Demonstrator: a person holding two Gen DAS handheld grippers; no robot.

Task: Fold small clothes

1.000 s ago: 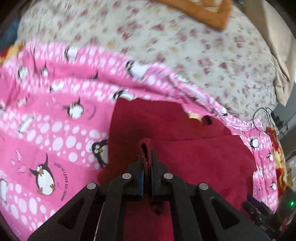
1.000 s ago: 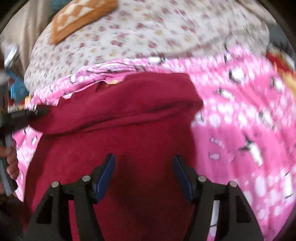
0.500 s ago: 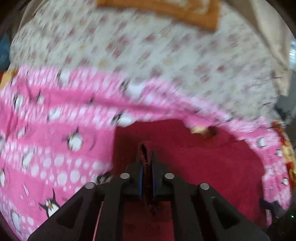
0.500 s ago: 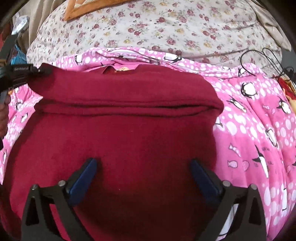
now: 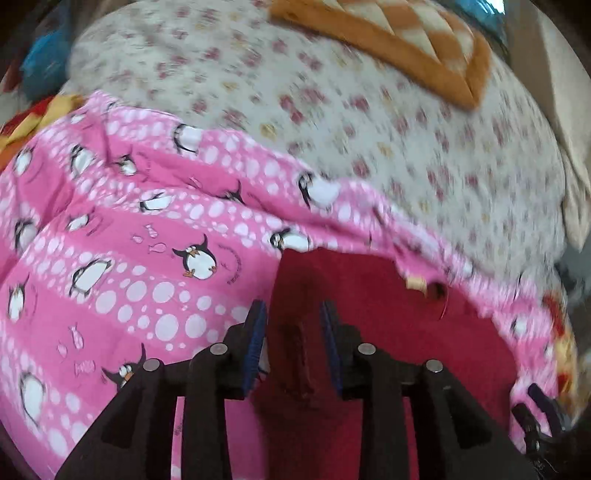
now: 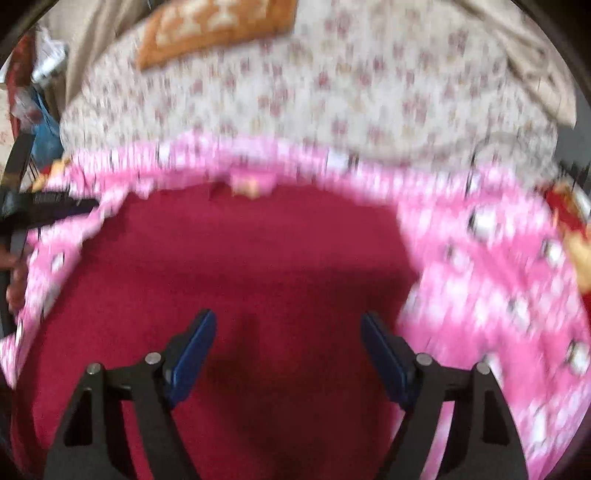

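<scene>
Left gripper (image 5: 293, 347) jaws have just parted, freeing the red garment (image 5: 388, 332) at lower centre; right gripper (image 6: 288, 354) jaws wide but closing, empty: fold laid.

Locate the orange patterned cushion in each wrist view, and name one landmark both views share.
Left wrist view: the orange patterned cushion lies at the top, right of centre, on the floral sheet.
Right wrist view: the cushion lies at the top, left of centre.
Shared landmark: the dark red garment on the pink penguin blanket.

Left gripper (image 5: 293, 325), right gripper (image 6: 288, 332): black angular plastic frames, silver round screws, blue pads (image 6: 194, 349) inside fingers.
</scene>
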